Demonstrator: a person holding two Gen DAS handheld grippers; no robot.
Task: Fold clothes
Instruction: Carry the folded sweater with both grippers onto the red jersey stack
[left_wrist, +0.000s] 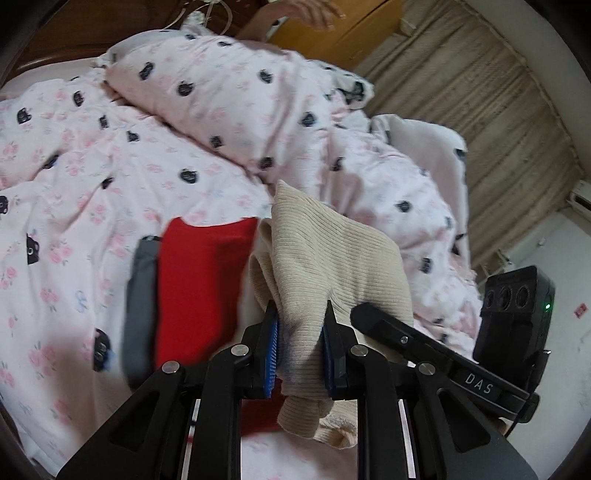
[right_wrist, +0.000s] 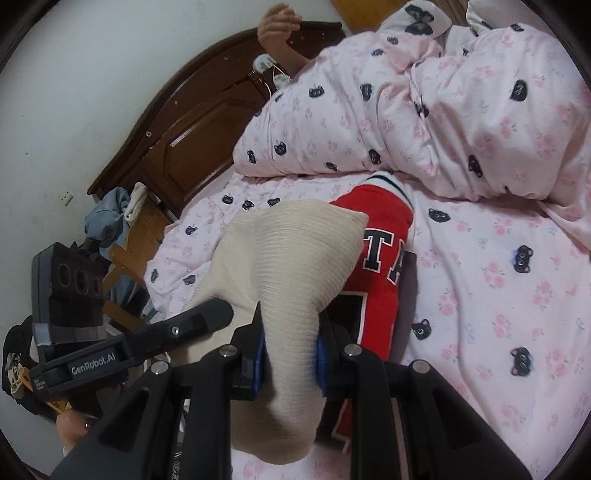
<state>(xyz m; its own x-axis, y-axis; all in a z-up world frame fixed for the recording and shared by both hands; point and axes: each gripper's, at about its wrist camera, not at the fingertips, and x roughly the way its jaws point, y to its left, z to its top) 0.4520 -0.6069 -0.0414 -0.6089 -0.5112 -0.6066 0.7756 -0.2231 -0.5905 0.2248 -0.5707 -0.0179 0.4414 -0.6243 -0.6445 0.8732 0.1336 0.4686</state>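
Both claws pinch the beige ribbed garment (left_wrist: 332, 258): left claw (left_wrist: 301, 321), right claw (right_wrist: 290, 325). Just beyond them a red jersey (right_wrist: 384, 236) lies on the bed (right_wrist: 498, 288).

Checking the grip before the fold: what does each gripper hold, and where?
Both left gripper and right gripper pinch bunched cloth of the beige ribbed garment.

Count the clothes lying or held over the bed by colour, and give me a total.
Beige: 1, the ribbed beige garment clamped in both the left gripper and the right gripper.
Red: 1, the red jersey on the bed.
Grey: 1, the grey garment beside the jersey.
Total: 3
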